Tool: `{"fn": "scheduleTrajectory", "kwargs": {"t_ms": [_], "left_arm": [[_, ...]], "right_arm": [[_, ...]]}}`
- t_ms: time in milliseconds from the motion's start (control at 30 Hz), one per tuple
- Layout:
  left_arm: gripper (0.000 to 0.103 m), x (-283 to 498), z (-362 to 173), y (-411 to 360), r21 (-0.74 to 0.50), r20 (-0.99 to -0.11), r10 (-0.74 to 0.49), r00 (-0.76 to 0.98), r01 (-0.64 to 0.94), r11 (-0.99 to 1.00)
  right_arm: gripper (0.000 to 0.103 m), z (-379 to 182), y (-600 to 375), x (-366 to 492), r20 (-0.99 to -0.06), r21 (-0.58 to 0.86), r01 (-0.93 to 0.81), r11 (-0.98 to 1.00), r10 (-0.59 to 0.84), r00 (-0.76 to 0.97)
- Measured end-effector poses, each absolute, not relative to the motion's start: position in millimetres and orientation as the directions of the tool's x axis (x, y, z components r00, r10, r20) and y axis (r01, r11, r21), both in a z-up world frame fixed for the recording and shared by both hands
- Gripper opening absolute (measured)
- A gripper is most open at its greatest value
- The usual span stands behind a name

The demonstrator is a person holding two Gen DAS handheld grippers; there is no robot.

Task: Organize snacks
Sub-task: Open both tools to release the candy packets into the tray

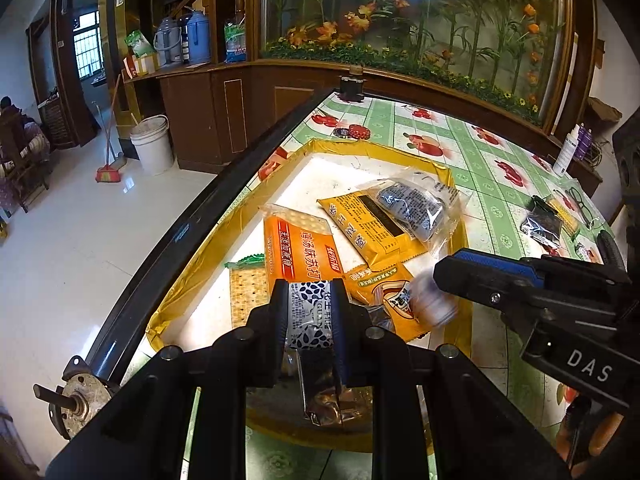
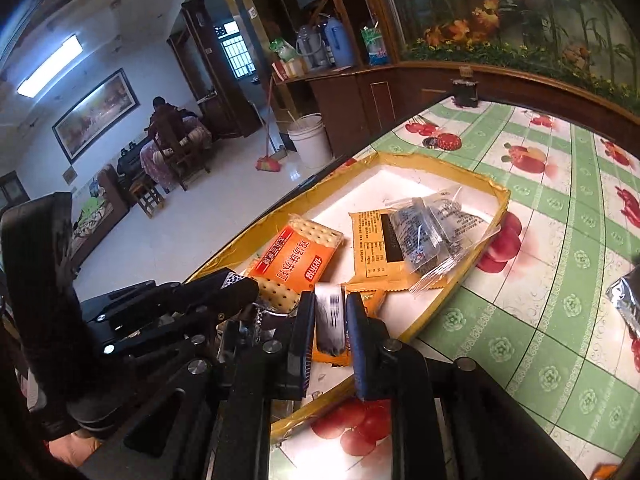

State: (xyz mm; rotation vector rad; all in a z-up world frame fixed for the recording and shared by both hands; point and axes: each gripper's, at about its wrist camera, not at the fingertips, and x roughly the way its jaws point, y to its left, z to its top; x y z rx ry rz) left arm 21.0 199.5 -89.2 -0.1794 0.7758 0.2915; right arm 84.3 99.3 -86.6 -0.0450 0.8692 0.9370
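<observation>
Mid-task, mostly loaded. Yellow-rimmed tray near the tabletop's left edge already holds the orange cracker pack, a yellow pack, a clear bag of dark sweets and another orange pack.

Left gripper: jaws pinching a silver patterned packet above the tray's near end, not yet released.

Right gripper: jaws pinching a small white packet, blurred, also over the tray's near end.

Left to do, my read: drop both packets in, then fetch the loose ones out on the tabletop's right side, a dark packet and a silver foil one. Nothing looks sorted by type yet.
</observation>
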Motion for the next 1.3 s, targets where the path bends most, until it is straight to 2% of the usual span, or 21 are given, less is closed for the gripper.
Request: {"fn": "scheduleTrajectory", "kwargs": {"t_ms": [33,67,100,167,233,400,600,800,967,1300], "left_arm": [[0.018,21,-89,200,-0.052,-0.710,0.196,0.677,-0.329,0.943],[0.025,21,-89,200,-0.048,-0.712,0.207,0.671,-0.340,0.939],[0.033,22,-90,201,-0.041,-0.718,0.220,0.661,-0.355,0.934],[0.071,21,-89,201,-0.035,-0.709,0.233,0.665,-0.364,0.931],[0.079,17,-84,200,-0.017,-0.689,0.265,0.674,-0.381,0.924],[0.079,16,-77,198,-0.008,-0.678,0.275,0.681,-0.381,0.924],[0.079,17,-74,190,0.004,-0.680,0.275,0.679,-0.373,0.928],[0.079,20,-68,177,0.018,-0.677,0.272,0.684,-0.354,0.935],[0.079,24,-64,162,0.022,-0.676,0.255,0.691,-0.327,0.945],[0.082,42,-63,94,0.054,-0.680,0.167,0.714,-0.179,0.982]], "right_arm": [[0.037,-86,97,84,-0.666,0.322,-0.717,0.618,0.686,0.293],[0.051,-85,94,83,-0.663,0.314,-0.717,0.623,0.684,0.304],[0.053,-83,91,82,-0.660,0.303,-0.717,0.628,0.681,0.318],[0.054,-78,84,82,-0.649,0.304,-0.712,0.632,0.685,0.331],[0.054,-74,76,83,-0.640,0.306,-0.706,0.639,0.687,0.345],[0.054,-68,51,86,-0.623,0.322,-0.678,0.660,0.688,0.373],[0.059,-66,16,91,-0.613,0.348,-0.633,0.692,0.679,0.404],[0.068,-68,-22,90,-0.613,0.346,-0.586,0.733,0.649,0.449],[0.083,-72,-62,85,-0.627,0.332,-0.523,0.785,0.598,0.500],[0.087,-95,-141,61,-0.701,0.273,-0.376,0.886,0.451,0.553]]}}
